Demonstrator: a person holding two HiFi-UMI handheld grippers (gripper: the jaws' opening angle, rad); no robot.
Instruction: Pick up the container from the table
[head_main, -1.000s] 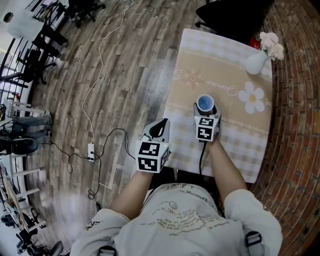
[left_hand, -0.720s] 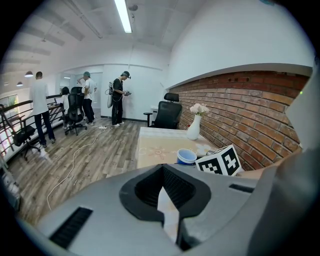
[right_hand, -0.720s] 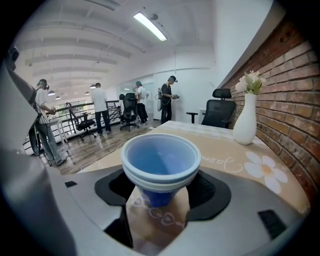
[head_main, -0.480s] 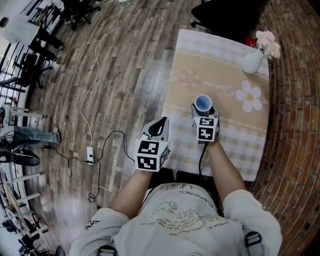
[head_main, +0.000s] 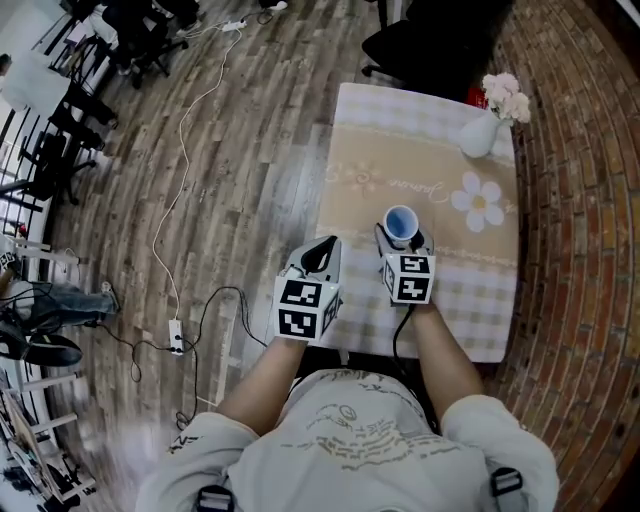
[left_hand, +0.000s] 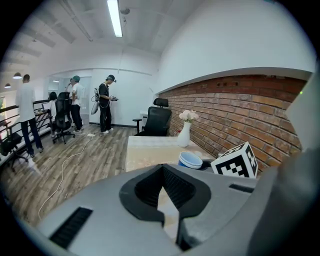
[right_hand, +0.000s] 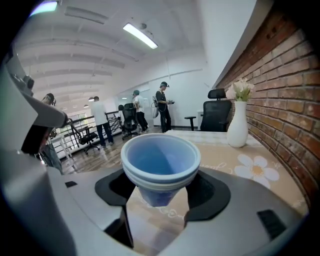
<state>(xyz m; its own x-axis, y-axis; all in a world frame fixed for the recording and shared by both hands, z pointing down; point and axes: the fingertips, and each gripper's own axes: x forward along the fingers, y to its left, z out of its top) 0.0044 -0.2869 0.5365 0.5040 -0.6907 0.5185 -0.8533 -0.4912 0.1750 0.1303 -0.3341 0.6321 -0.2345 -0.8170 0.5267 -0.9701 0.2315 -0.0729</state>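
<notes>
The container is a blue cup with a white rim, empty inside. My right gripper is shut on it, one jaw on each side, and the cup's base hangs a little above the beige flowered tablecloth. The cup also shows in the left gripper view, beside the right gripper's marker cube. My left gripper is shut with nothing in it, at the table's near left edge.
A white vase with pale flowers stands at the table's far right corner. A black office chair sits beyond the table, and a brick wall runs along its right. A cable and power strip lie on the wood floor at left.
The head view has shifted, so the table sits lower and further left. The right gripper stays shut on the cup, drawn slightly nearer to me. The left gripper keeps its place.
</notes>
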